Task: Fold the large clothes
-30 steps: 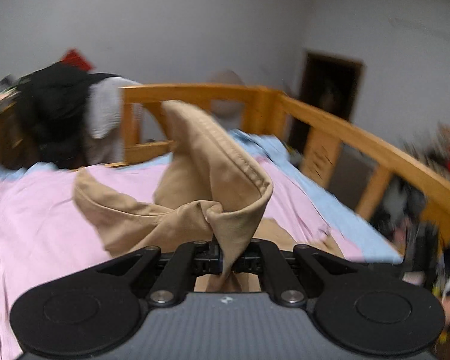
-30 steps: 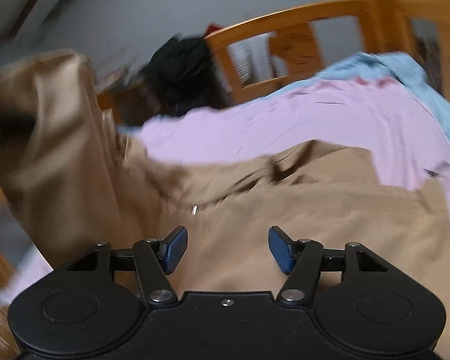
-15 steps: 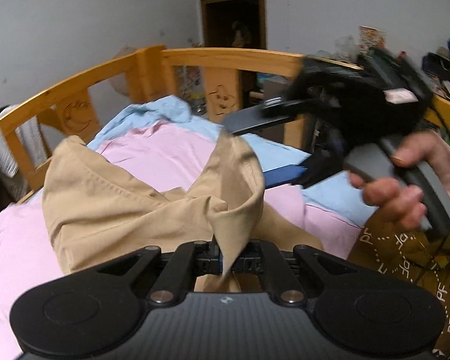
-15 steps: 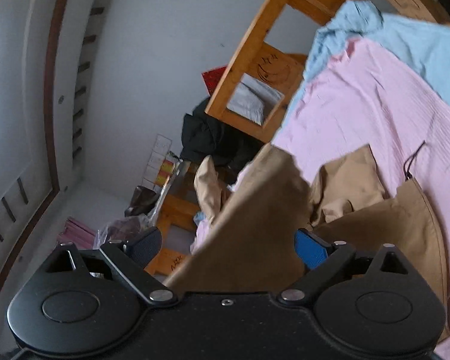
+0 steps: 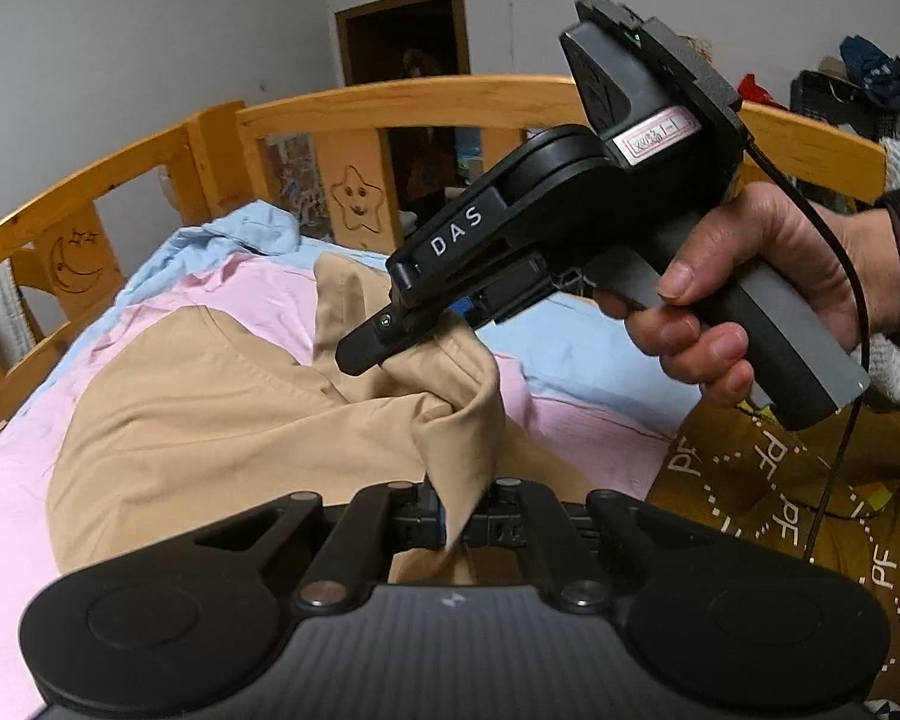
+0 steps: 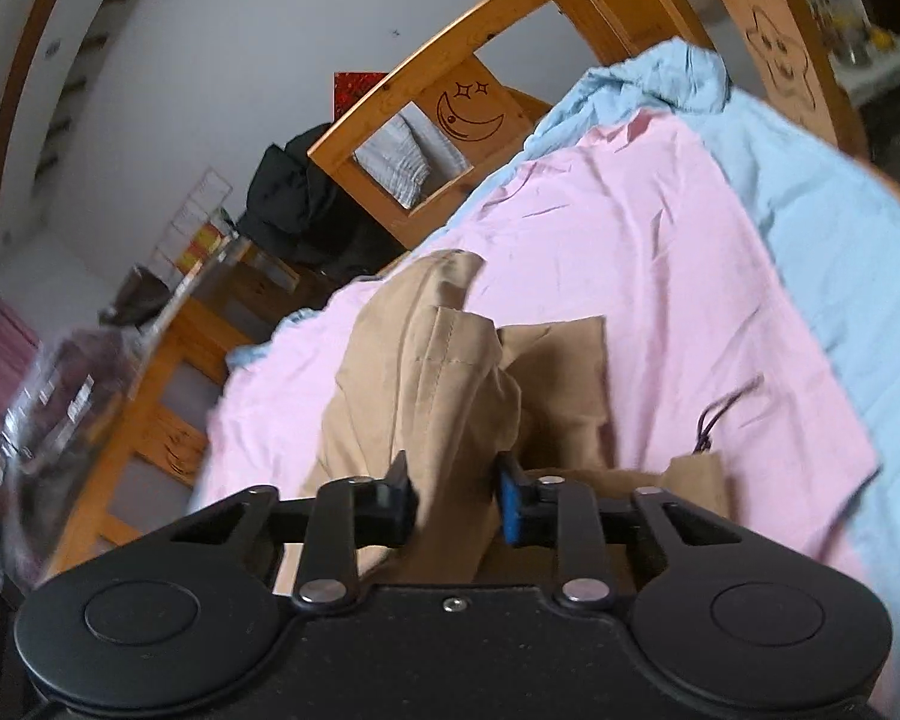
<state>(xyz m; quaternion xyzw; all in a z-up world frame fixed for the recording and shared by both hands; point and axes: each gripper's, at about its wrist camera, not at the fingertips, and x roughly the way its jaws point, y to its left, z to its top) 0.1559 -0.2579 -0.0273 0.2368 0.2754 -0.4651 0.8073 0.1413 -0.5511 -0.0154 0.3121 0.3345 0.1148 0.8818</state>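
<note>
1. While the tan garment [image 5: 210,420] sprawls over the pink sheet [image 5: 6,510], the left gripper [image 5: 456,525] pinches a raised fold; the right hand [image 5: 768,294] brings its gripper alongside.
2. Right wrist view: the right gripper [image 6: 456,501], jaws just closing, clamps bunched tan cloth above the wooden bed frame [image 6: 426,90].

left gripper [image 5: 456,525]: black linkage arms, silver pivot screws, ribbed dark grey housing, two round discs
right gripper [image 5: 390,330]: black body, white "DAS" lettering, pink label, grey handle, thin black cable
right hand [image 5: 744,282]: dark cuff, grey knit sleeve
right gripper pads [image 6: 510,501]: blue
</note>
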